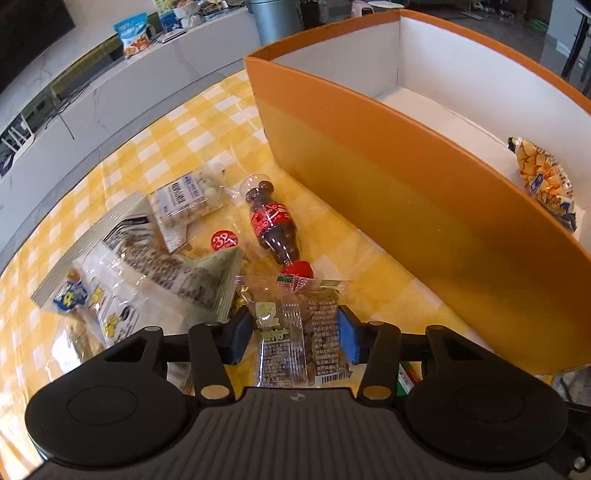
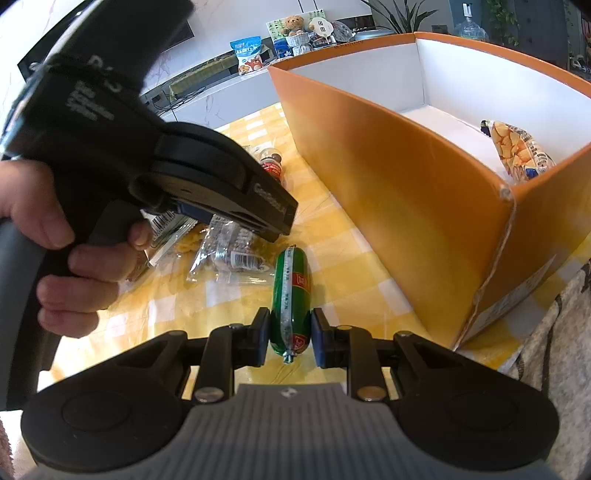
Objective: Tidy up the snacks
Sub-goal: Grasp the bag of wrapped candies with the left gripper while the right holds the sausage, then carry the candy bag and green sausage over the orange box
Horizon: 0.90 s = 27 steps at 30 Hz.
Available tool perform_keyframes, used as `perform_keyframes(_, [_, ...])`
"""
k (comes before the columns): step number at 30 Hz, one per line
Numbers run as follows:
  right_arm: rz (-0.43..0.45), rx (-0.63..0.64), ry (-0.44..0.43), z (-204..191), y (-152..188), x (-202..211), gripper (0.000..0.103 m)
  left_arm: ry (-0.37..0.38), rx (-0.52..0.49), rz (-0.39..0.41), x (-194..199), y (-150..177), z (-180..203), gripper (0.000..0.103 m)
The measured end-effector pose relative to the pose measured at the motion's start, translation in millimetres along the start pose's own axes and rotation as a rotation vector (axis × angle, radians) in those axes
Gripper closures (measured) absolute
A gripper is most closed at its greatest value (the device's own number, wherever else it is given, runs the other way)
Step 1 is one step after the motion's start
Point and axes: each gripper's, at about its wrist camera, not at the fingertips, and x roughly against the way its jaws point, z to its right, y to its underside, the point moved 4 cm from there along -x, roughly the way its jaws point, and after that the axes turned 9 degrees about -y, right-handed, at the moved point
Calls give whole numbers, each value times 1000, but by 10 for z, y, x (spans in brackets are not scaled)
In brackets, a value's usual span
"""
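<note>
My left gripper [image 1: 291,334] is shut on a clear packet of brown snacks [image 1: 295,332] just above the yellow checked table. Ahead lie a cola-bottle candy pack [image 1: 271,225], a clear pack of white balls [image 1: 188,199] and a large clear snack bag [image 1: 147,269]. My right gripper [image 2: 290,338] is shut on a green sausage stick [image 2: 290,295] lying on the table. The left gripper's body [image 2: 155,158] fills the upper left of the right wrist view. An orange box with a white inside [image 1: 369,158] stands to the right and holds one yellow snack bag [image 1: 546,181]; the box also shows in the right wrist view [image 2: 388,166].
A white counter [image 1: 110,85] runs behind the table with a blue snack bag [image 1: 133,35] and other items. A patterned cloth [image 2: 554,350] lies at the table's right edge. The checked tablecloth [image 1: 184,133] shows between the snacks and the counter.
</note>
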Motion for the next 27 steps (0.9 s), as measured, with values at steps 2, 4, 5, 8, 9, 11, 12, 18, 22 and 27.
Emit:
perform_keyframes(2, [0,0,0,2,-2,5,82,16,11,14,78,34,-21,48])
perform_keyframes(4, [-1,2,2,0,-5,7,82,35,29,36,175,71,-53,48])
perform_keyframes(5, [-1,4,2,-2,-7,9,82,47,41,51,231,92,-73,48])
perform_keyframes(8, [0,-1,4,-1,-14,20,82,78,79,97,373,124,-142,49])
perform_keyframes(9, [1,-2,4,-8,-11,10,82,82,93,108,422,135,-166,49])
perform_keyframes(11, [2,-2,6,-12,-7,7,82,89,120,125,519,146,-214,49])
perform_keyframes(12, [2,-1,7,-14,-8,8,82,94,133,133,568,150,-237,49])
perform_keyframes(18, [5,-6,6,-34,0,-12,81,130,199,191,872,183,-389,49])
perform_keyframes(22, [12,-11,0,-25,-8,0,81,119,234,215,1076,232,-514,49])
perform_keyframes(27, [40,3,-35,-55,-27,66,81,115,288,230,1305,352,-723,48])
